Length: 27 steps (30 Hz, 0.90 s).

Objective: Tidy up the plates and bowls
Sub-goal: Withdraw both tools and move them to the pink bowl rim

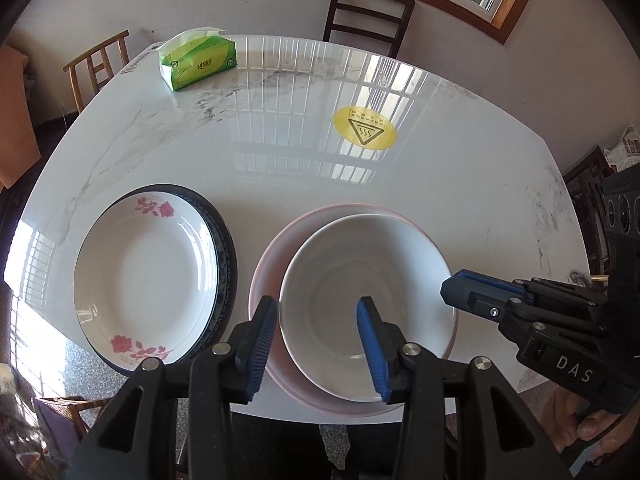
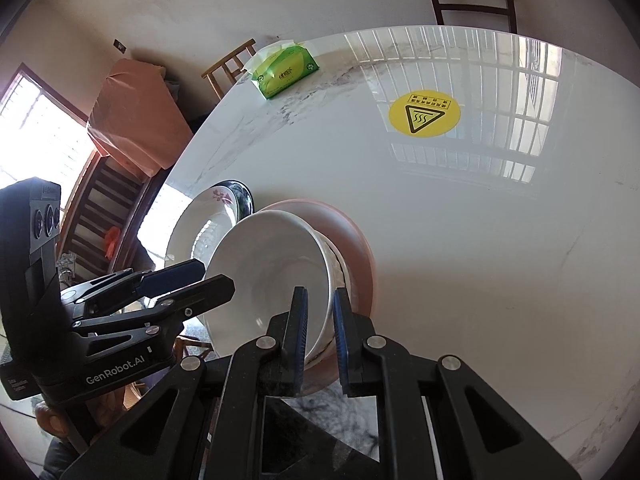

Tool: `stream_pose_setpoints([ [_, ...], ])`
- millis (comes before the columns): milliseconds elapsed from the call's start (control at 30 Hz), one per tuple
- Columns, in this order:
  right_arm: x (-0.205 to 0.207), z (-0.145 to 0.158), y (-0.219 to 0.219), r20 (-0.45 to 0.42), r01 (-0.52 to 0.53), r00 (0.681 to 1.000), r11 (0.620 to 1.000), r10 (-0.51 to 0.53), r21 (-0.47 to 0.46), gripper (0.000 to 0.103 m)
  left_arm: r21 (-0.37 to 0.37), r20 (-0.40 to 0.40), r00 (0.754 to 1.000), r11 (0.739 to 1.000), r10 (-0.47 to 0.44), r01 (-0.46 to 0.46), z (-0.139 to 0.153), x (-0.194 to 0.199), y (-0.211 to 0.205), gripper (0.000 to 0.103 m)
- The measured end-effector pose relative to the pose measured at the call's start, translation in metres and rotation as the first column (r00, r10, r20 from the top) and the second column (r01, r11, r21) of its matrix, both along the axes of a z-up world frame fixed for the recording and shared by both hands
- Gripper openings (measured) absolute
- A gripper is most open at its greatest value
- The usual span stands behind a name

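On the near edge of the marble table, a white bowl sits inside a pink bowl, both close to me. My right gripper is pinched on the white bowl's near right rim, one blue pad inside the wall and one outside, narrow, with the rim between them; in my left camera that gripper comes in from the right, its tip at the bowl's right edge. The white bowl looks tilted in the pink one, leaning toward the left. My left gripper stands wide, its fingers spread over the left half of the white bowl, holding nothing; the left pad lies above the pink rim and the right pad above the white bowl's inside. Whether either pad touches the ware I cannot tell. Just left of the bowls, a rose plate rests on a dark-rimmed plate, the pair near the pink bowl but apart from it. Farther out on the table lie a yellow sticker and, at the far left corner, a green tissue pack. Chairs stand beyond the far edge.
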State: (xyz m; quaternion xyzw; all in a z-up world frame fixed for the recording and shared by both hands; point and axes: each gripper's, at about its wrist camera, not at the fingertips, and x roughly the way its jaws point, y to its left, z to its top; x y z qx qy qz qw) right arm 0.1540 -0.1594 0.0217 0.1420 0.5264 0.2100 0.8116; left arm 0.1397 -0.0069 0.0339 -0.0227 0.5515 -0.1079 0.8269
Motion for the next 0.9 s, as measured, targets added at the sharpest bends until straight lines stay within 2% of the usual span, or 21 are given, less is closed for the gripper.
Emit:
stream_pose_setpoints([
  [100,-0.011,0.012,-0.004,0.062,-0.012,0.998,0.998,0.009,0.056,0.016,-0.041,0.023,1.000,0.999,0.010,-0.009,0.001,-0.005,0.007,0.042],
  [200,-0.032,0.025,-0.005,0.210,0.020,0.977,0.999,-0.026,0.030,0.017,-0.062,0.136,0.990,0.998,0.036,-0.027,0.008,-0.017,0.012,0.042],
  [300,-0.054,0.031,-0.004,0.336,0.056,0.941,0.998,-0.045,-0.024,0.019,-0.087,0.308,0.947,0.994,0.092,-0.068,0.018,-0.038,0.021,0.042],
  [367,-0.066,0.029,-0.006,0.386,0.091,0.920,0.995,-0.072,-0.032,0.022,-0.095,0.385,0.917,0.993,0.108,-0.077,0.022,-0.051,0.025,0.042],
  [467,-0.080,0.023,-0.010,0.423,0.135,0.899,0.990,-0.110,-0.029,0.023,-0.040,0.457,0.882,0.993,0.116,-0.110,0.024,-0.068,0.027,0.042],
  [533,-0.087,0.015,-0.014,0.418,0.149,0.898,0.989,-0.134,-0.003,0.024,0.018,0.490,0.865,0.991,0.107,-0.133,0.022,-0.077,0.024,0.043],
  [600,-0.090,0.005,-0.017,0.390,0.156,0.908,0.988,-0.151,0.018,0.027,0.072,0.501,0.861,0.987,0.090,-0.146,0.018,-0.082,0.021,0.043],
  [700,-0.090,-0.006,-0.019,0.358,0.160,0.921,0.987,-0.153,0.012,0.027,0.119,0.485,0.872,0.982,0.070,-0.145,0.008,-0.082,0.016,0.043],
  [833,-0.090,-0.013,-0.024,0.325,0.173,0.930,0.985,-0.170,0.020,0.030,0.122,0.444,0.894,0.984,0.061,-0.128,-0.007,-0.080,0.015,0.043],
  [900,-0.089,-0.014,-0.024,0.322,0.179,0.931,0.984,-0.172,0.009,0.035,0.128,0.435,0.898,0.983,0.062,-0.130,-0.011,-0.078,0.015,0.043],
])
